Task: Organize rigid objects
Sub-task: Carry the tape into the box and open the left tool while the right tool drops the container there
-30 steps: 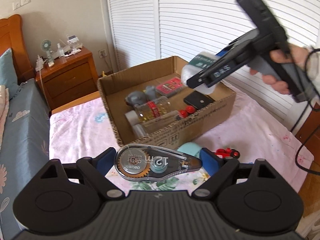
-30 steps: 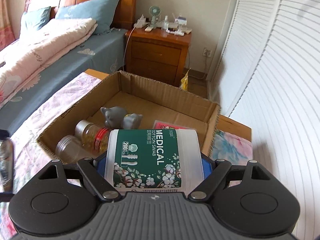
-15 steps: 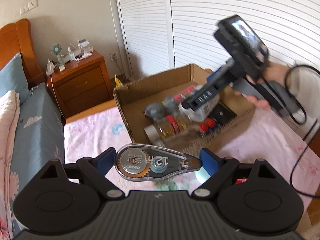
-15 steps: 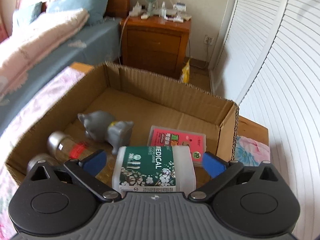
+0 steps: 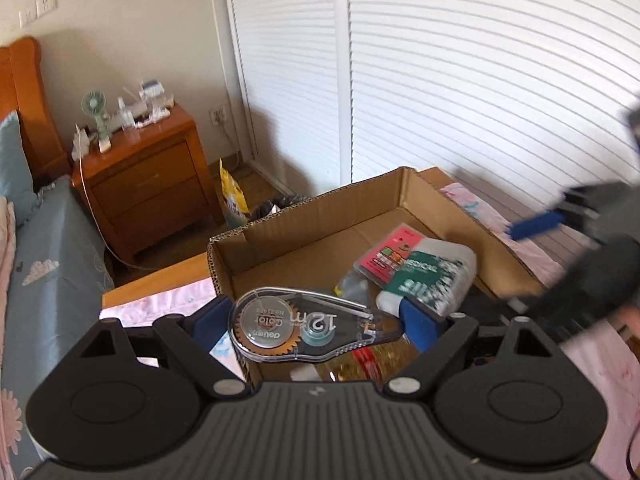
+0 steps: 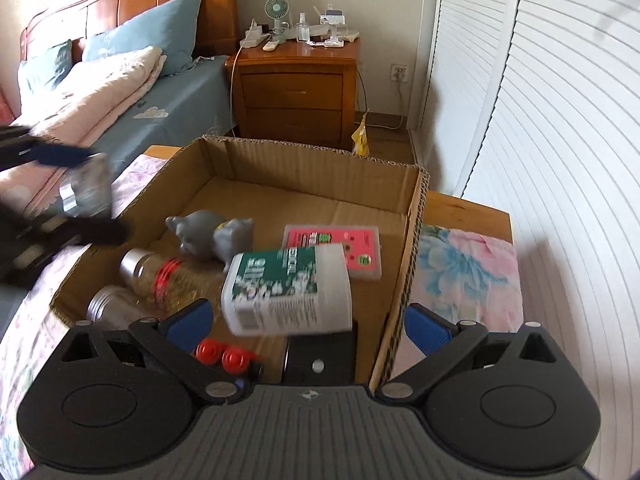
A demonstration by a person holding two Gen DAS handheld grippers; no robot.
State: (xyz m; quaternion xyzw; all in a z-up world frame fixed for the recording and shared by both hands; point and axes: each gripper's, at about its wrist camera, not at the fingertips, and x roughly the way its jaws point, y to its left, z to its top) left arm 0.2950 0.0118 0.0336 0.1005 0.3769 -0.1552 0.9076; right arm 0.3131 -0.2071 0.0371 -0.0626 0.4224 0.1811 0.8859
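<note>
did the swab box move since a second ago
Yes. The swab box has left the right hand-held gripper, whose jaws are open, and dropped into the carton beside the pink case.

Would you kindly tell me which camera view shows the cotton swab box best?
The right wrist view: the cotton swab box sits central and unobstructed, though motion-blurred, inside the cardboard box. The left wrist view shows it smaller, partly hidden behind a claw finger.
</note>
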